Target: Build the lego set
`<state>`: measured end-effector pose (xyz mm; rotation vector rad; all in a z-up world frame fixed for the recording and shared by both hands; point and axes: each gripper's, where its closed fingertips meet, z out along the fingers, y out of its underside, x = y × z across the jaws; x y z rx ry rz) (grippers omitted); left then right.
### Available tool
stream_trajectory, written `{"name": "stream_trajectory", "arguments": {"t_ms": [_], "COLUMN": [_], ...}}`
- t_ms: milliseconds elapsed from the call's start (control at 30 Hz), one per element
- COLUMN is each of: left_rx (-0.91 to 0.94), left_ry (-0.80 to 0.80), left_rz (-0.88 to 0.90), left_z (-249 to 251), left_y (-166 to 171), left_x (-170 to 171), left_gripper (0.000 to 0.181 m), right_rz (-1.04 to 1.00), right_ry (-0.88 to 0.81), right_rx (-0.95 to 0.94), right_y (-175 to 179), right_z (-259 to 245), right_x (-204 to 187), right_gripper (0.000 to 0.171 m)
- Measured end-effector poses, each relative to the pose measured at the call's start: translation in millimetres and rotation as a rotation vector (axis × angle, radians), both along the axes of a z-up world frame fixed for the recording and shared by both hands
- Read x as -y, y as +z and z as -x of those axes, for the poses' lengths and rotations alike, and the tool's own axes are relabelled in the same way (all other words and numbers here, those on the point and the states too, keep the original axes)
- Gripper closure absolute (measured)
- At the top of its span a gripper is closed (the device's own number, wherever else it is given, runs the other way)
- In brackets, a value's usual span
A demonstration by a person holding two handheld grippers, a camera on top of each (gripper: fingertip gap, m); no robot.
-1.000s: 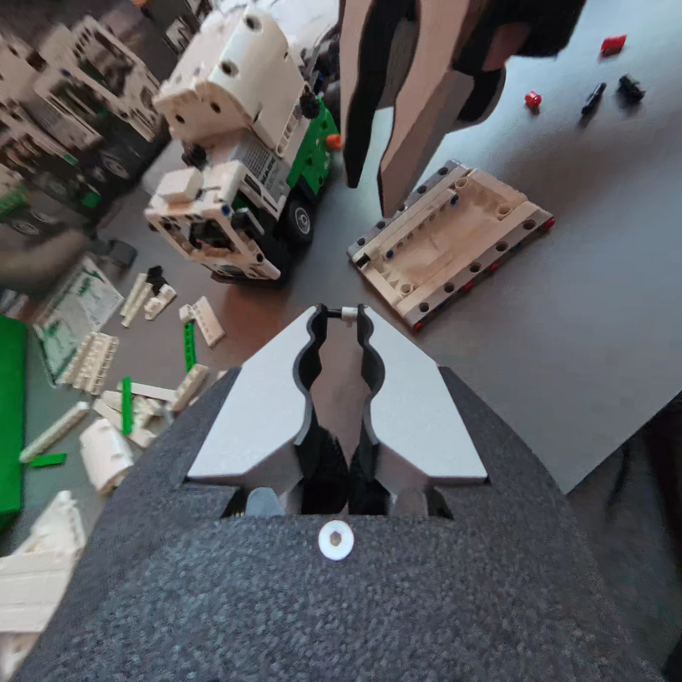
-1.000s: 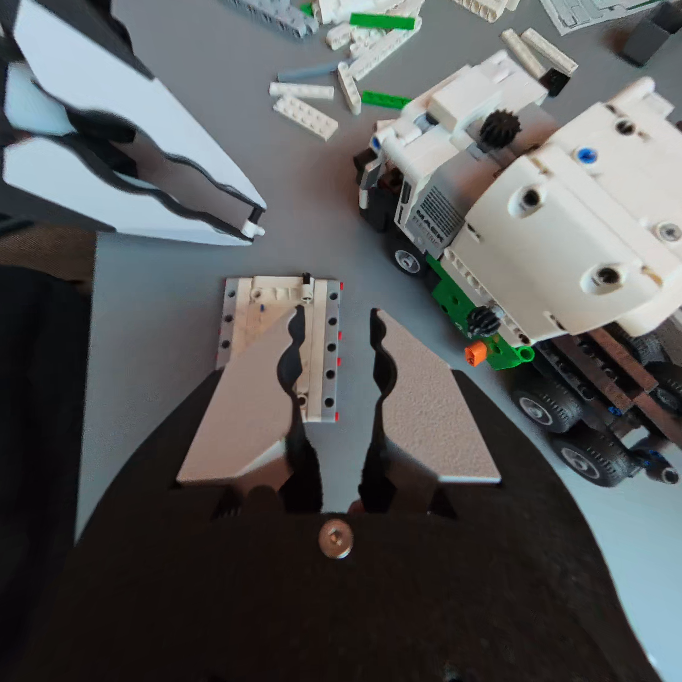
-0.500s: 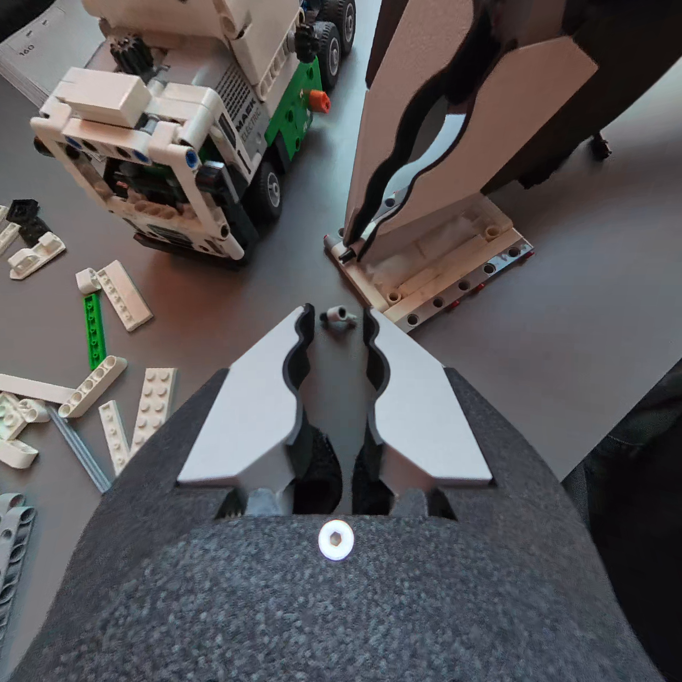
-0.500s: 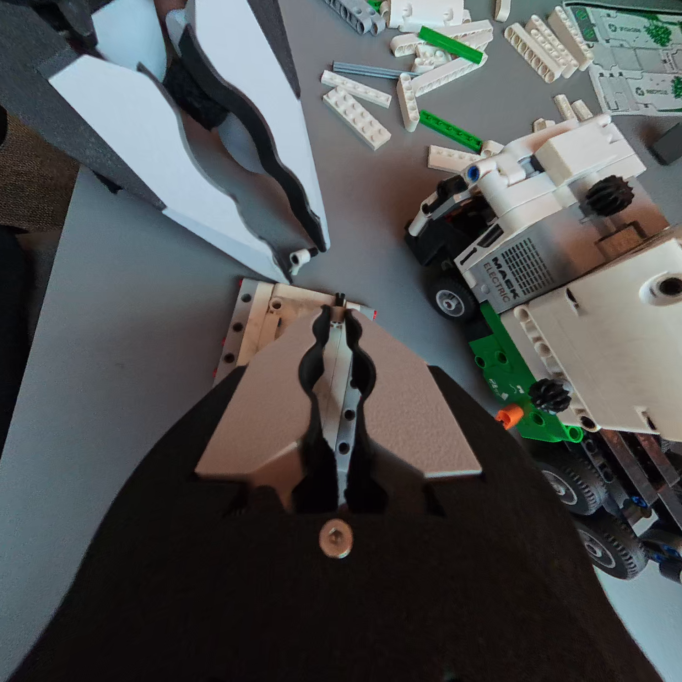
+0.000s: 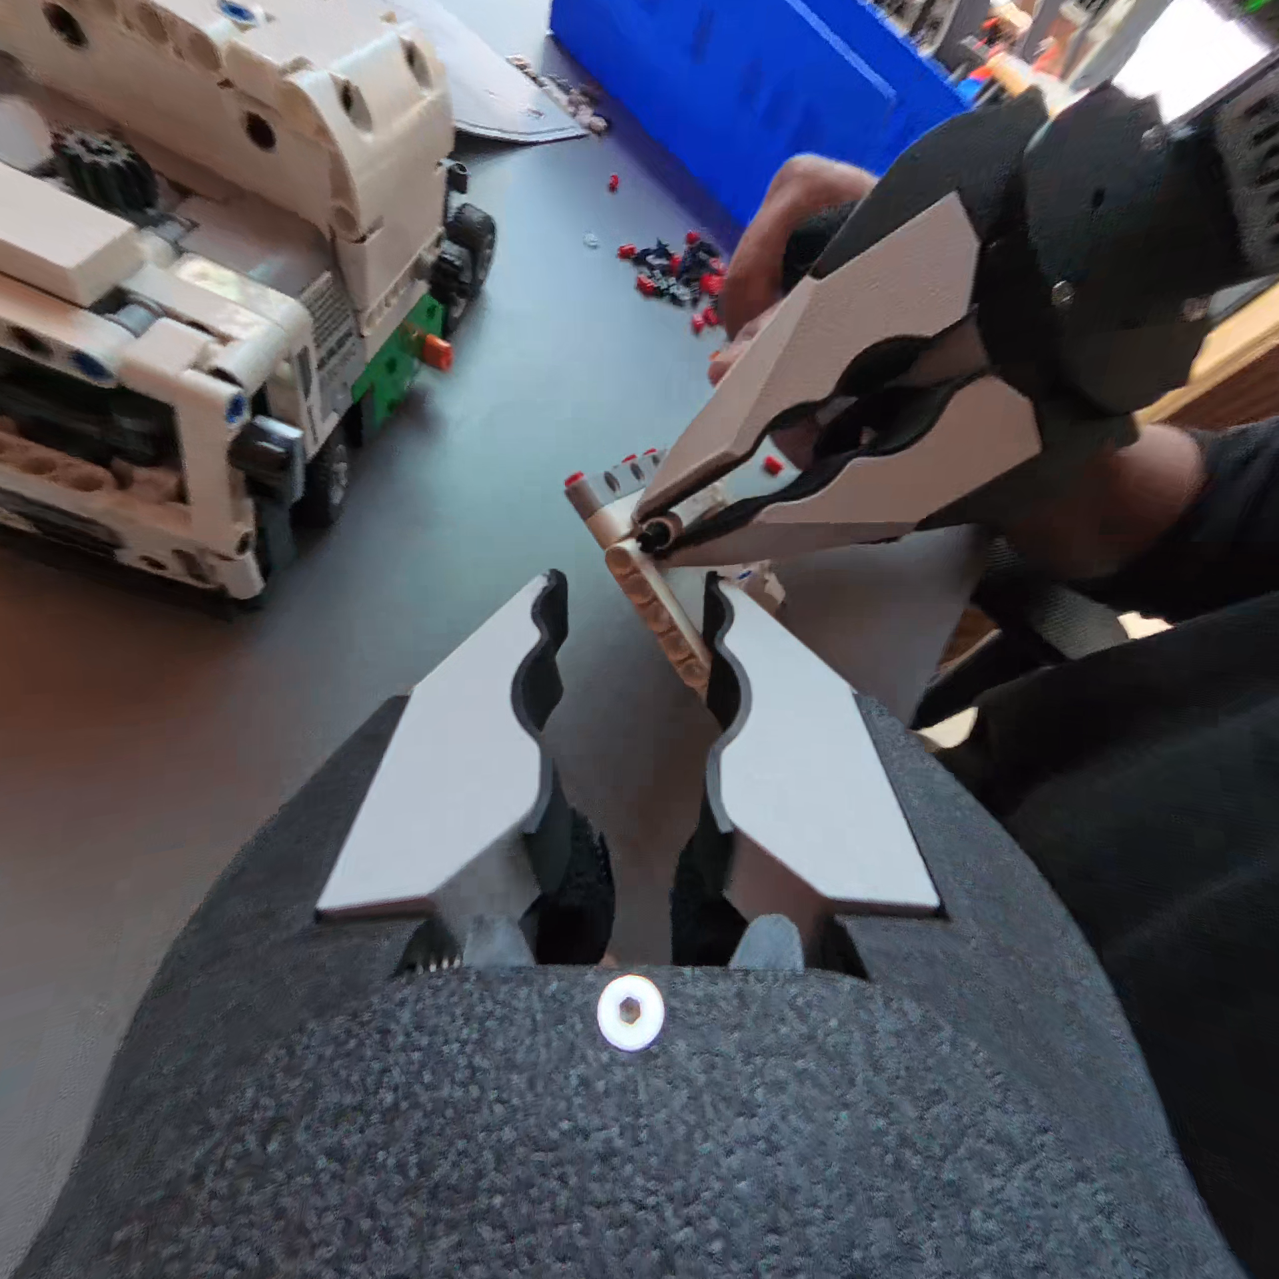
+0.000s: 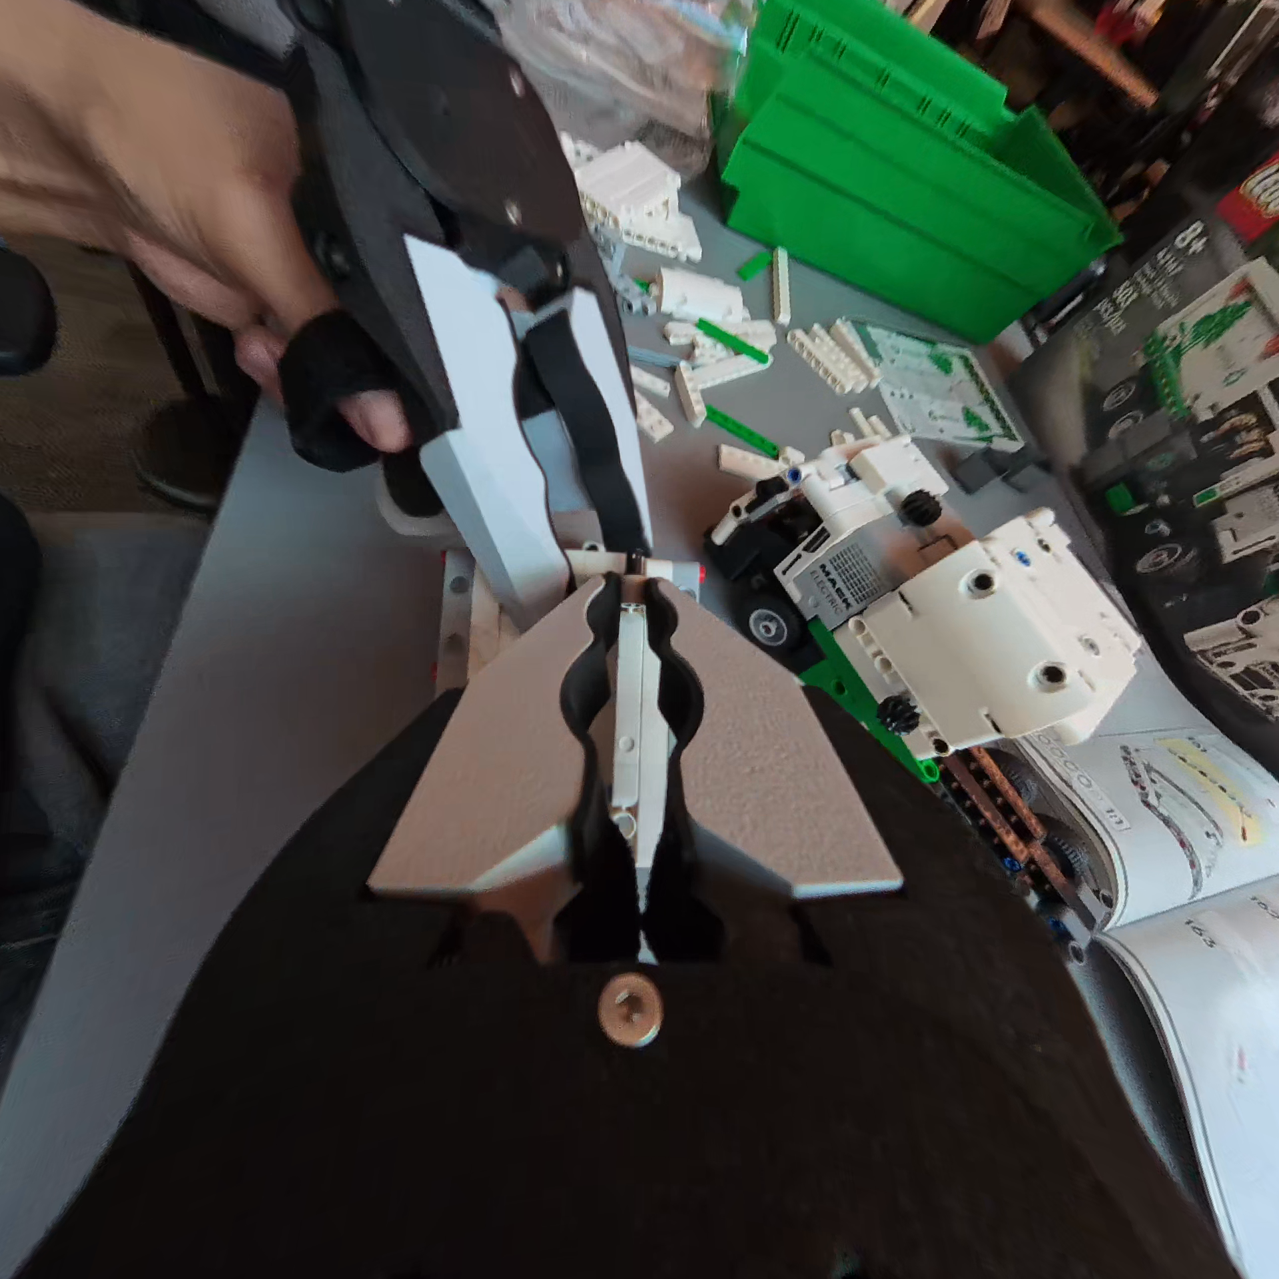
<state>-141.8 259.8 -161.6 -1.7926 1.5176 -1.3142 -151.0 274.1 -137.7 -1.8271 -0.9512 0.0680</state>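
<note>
Bench (image 6: 291,623) is a plain grey top, pretty cluttered. Sitting on it: the mostly built white lego truck (image 6: 934,609) with green trim, on its wheels. Behind the cab there's a scatter of loose white and green pieces (image 6: 720,360), plus a printed sheet (image 6: 941,394) lying flat. A green bin (image 6: 886,159) sits at the back, and the open instruction booklet (image 6: 1190,865) lies beside the truck's rear. From the left wrist view there's also a little pile of red and dark pins (image 5: 675,266) near a blue bin (image 5: 747,90).
</note>
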Motion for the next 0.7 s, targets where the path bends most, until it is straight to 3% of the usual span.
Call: {"name": "stream_trajectory", "arguments": {"t_ms": [33,100,200,700], "left_rx": [0.036,0.092,0.101,0.068], "left_ry": [-0.039,-0.109,-0.120,-0.085], "left_rz": [0.063,0.170,0.194,0.269], "left_z": [0.3,1.2,1.6,6.7], "left_y": [6.7,17.9,18.3,11.6], "left_x": [8.2,22.7,24.4,17.5], "left_gripper": [0.150,0.168,0.179,0.178], "right_rz": [-0.026,-0.092,-0.130,-0.340], "right_ry": [0.018,0.038,0.065,-0.002], "right_rx": [-0.025,-0.027,-0.015,0.250], "right_y": [6.8,16.2,20.5,17.0], "right_z": [3.4,6.3,10.5,13.5], "right_x": [4.8,10.4,14.7,12.5], "right_gripper": [0.165,0.165,0.166,0.167]}}
